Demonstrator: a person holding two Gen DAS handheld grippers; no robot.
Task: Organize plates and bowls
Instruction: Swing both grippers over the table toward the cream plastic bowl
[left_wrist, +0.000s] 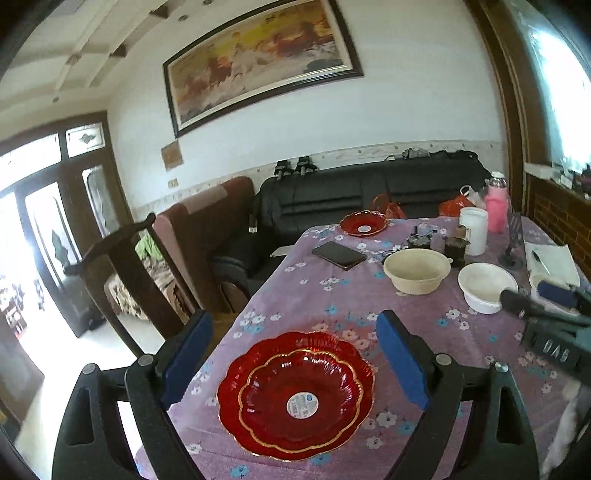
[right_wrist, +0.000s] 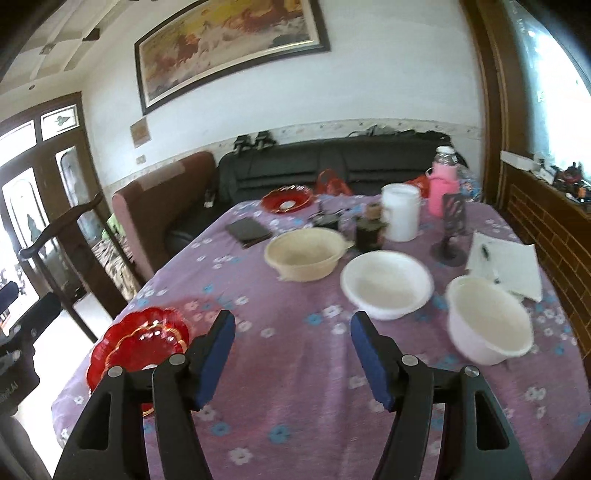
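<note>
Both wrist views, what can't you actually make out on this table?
- Sticker text on the stacked red plates, left wrist view: too small.
- Near edge of those plates, right wrist view: hidden behind the right gripper.
- Small dark items behind the cream bowl, both views: blurred, unidentifiable.
- Right gripper's fingers, left wrist view: blurred, cut by the edge.

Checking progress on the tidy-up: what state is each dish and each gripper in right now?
Stacked red plates: smaller nested in larger, near table edge.
Far red plate: alone, far end.
Cream bowl: upright, empty.
White bowl: upright, empty, unstacked.
Nearest white bowl: empty, tilted.
Left gripper: open, empty.
Right gripper: open, empty.
</note>
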